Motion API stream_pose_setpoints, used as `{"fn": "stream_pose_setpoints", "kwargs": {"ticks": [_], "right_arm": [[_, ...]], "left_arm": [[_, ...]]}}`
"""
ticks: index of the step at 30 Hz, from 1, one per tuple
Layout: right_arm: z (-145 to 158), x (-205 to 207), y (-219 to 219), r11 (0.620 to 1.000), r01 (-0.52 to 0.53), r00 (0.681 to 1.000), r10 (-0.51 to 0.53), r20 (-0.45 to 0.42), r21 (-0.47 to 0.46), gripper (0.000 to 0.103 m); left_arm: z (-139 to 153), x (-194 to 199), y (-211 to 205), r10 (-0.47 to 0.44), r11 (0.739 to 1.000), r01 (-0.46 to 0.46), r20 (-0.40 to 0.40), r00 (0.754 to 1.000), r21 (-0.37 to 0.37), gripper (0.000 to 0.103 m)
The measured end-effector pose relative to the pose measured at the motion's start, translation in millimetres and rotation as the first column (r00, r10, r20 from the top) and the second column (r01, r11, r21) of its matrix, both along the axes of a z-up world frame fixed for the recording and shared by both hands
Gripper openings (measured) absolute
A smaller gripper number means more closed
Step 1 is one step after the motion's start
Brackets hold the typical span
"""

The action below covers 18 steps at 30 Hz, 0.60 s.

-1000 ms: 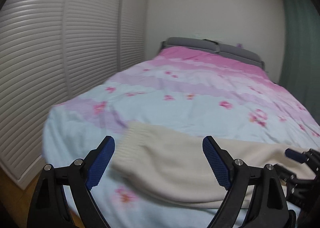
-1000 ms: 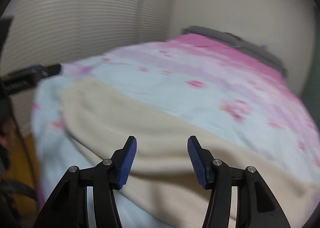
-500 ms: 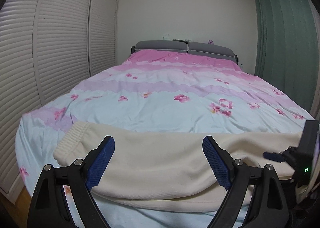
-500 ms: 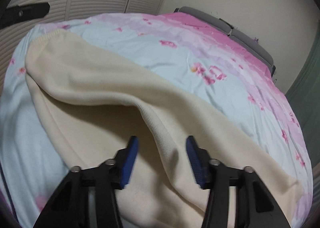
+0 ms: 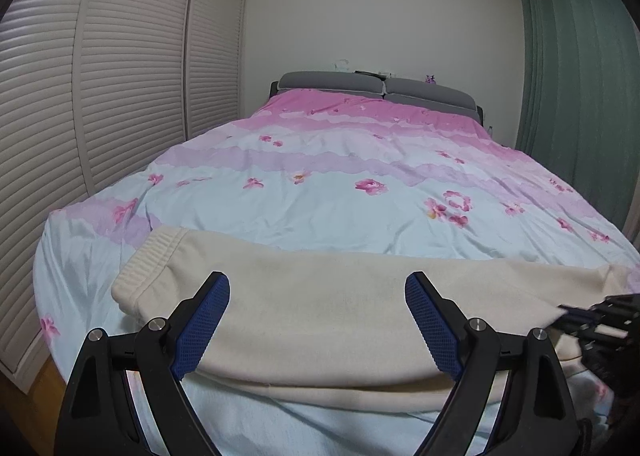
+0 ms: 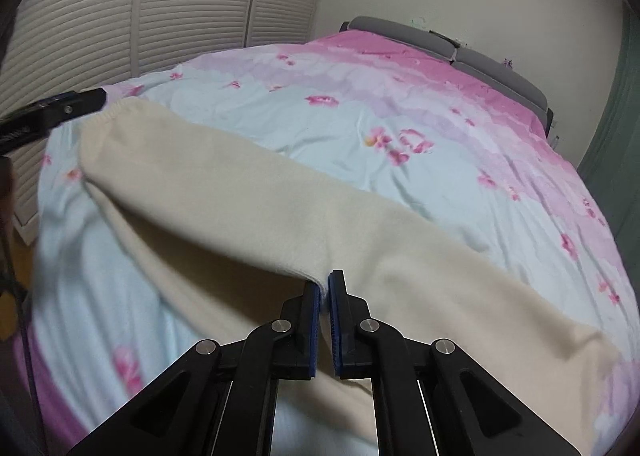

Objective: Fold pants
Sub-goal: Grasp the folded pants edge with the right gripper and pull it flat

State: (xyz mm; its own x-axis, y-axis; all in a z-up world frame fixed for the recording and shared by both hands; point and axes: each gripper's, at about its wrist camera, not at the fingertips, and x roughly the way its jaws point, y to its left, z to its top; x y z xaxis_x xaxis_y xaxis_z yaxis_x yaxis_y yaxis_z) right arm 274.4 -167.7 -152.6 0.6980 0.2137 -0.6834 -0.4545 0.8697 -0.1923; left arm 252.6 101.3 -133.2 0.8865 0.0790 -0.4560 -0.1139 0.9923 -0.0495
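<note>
Cream pants (image 5: 320, 308) lie across the foot of the bed, ribbed cuff at the left (image 5: 148, 264). My left gripper (image 5: 318, 320) is open and hovers over the middle of the pants, holding nothing. In the right wrist view the pants (image 6: 248, 192) run from upper left to lower right. My right gripper (image 6: 325, 288) is shut on a fold of the pants' near edge. It also shows in the left wrist view at the right edge (image 5: 596, 316). The left gripper's finger shows in the right wrist view at far left (image 6: 52, 112).
The bed (image 5: 360, 184) has a pink and pale blue floral cover. White louvred wardrobe doors (image 5: 120, 96) stand close on the left. A green curtain (image 5: 572, 96) hangs at the right. A grey headboard (image 5: 376, 90) is at the far end.
My right gripper has closed on the fold of the pants' edge. The left gripper has stayed open and shifted slightly over the pants.
</note>
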Motion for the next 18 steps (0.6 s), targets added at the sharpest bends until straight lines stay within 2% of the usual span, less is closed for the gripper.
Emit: {"fn": "stream_pose_setpoints", "kwargs": {"ticks": [4, 9, 14, 18], "right_arm": [[-3, -21, -1, 0.999, -0.034, 0.999, 0.033, -0.028, -0.018, 0.006], [-30, -32, -1, 0.999, -0.033, 0.994, 0.031, -0.106, -0.017, 0.006], [-60, -21, 7, 0.997, -0.028, 0.992, 0.020, -0.128, -0.067, 0.006], [-60, -22, 8, 0.998, -0.025, 0.993, 0.018, -0.116, -0.061, 0.008]], "left_arm": [[-1, -9, -10, -0.033, 0.999, 0.033, 0.000, 0.999, 0.011, 0.090], [-2, -12, -20, -0.059, 0.998, 0.059, -0.002, 0.998, 0.027, 0.090], [-13, -9, -27, -0.077, 0.996, 0.078, -0.023, 0.997, 0.050, 0.090], [-20, -4, -28, -0.076, 0.996, 0.078, -0.055, 0.996, 0.049, 0.090]]}}
